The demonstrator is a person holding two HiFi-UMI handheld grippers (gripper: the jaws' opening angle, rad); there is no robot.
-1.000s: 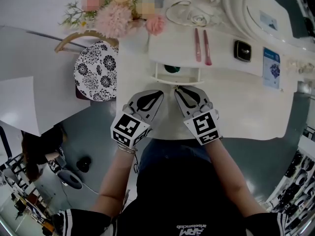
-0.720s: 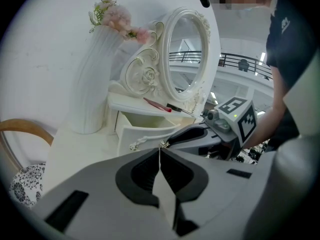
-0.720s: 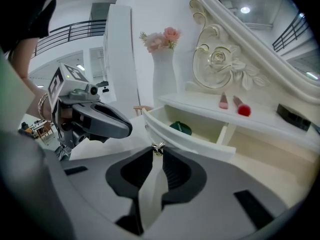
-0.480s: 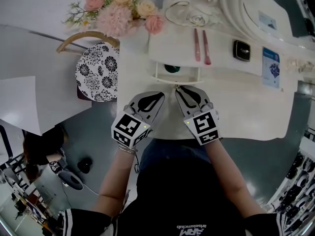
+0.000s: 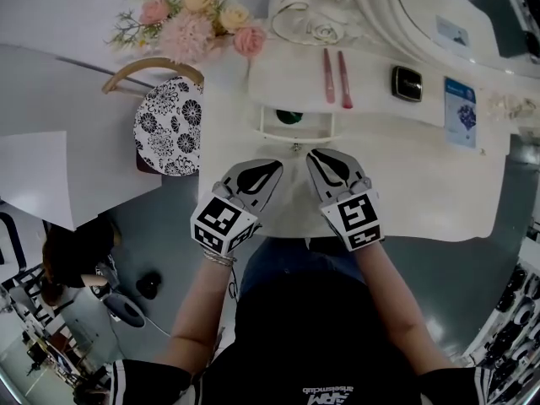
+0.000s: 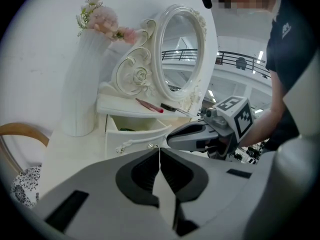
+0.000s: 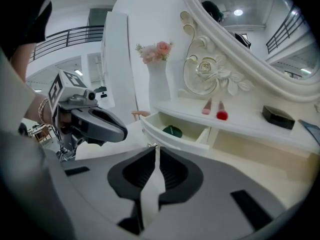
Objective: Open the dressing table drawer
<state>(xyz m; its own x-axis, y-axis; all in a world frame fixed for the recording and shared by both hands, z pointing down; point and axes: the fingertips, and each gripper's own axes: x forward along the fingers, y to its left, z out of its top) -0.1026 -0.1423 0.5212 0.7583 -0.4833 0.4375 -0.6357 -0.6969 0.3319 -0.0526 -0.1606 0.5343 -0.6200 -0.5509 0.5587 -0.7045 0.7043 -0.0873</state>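
The white dressing table drawer (image 5: 295, 135) stands pulled out, and a green thing (image 5: 289, 117) lies inside it. Its small knob (image 5: 295, 148) juts from the drawer front. My right gripper (image 5: 312, 153) sits just right of the knob, apart from it. Its jaws have just been closing and now meet with nothing between them. In the right gripper view the knob (image 7: 152, 145) shows just beyond that gripper's (image 7: 156, 148) tips, with the open drawer (image 7: 172, 140) behind. My left gripper (image 5: 274, 165) rests shut over the tabletop, left of the knob, its jaws (image 6: 159, 150) empty.
On the shelf above the drawer lie two pink sticks (image 5: 335, 78) and a black box (image 5: 407, 83). An oval mirror (image 5: 405, 15) rises behind. A white vase of flowers (image 5: 198, 19) stands at the left. A chair with a patterned cushion (image 5: 169, 125) sits left of the table.
The right gripper's tips, at the knob before, have come off it and shifted slightly right, with the jaws closed together. The left gripper has stayed put.
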